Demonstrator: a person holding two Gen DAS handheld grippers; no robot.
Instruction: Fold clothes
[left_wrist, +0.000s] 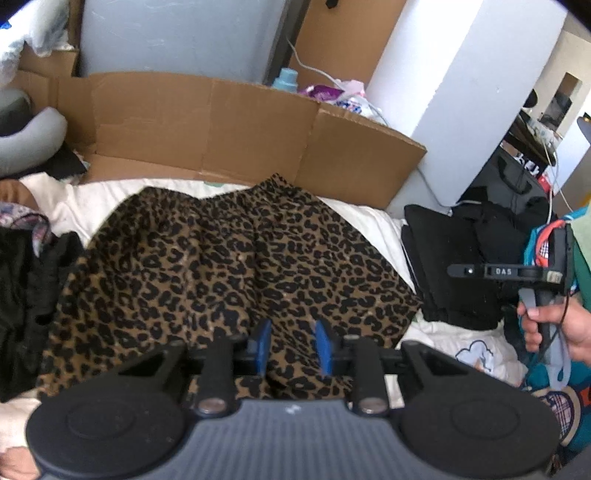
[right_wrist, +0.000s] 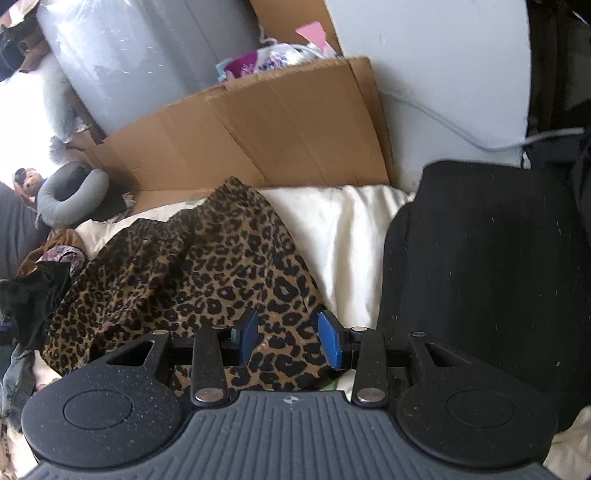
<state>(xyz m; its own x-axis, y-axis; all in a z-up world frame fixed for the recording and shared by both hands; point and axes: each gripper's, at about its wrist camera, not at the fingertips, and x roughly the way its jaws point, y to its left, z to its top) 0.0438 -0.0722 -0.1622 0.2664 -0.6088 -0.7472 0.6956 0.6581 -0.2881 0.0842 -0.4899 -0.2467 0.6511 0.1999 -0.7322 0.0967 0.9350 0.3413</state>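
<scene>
Left claw (left_wrist: 291, 347) narrow, right claw (right_wrist: 286, 338) wider, both over the leopard-print skirt's (left_wrist: 229, 266) near hem, gripping nothing; may pinch one layer only, skewing the fold.

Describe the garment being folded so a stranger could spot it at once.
Find the flattened cardboard box propped behind the white bedding. In front of it lies the leopard-print garment. It is the only spotted brown piece, flanked by plain black clothes.

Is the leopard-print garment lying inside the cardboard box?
No. The leopard-print garment is spread on the white bedding, in front of the flattened cardboard box, which stands behind it.
</scene>
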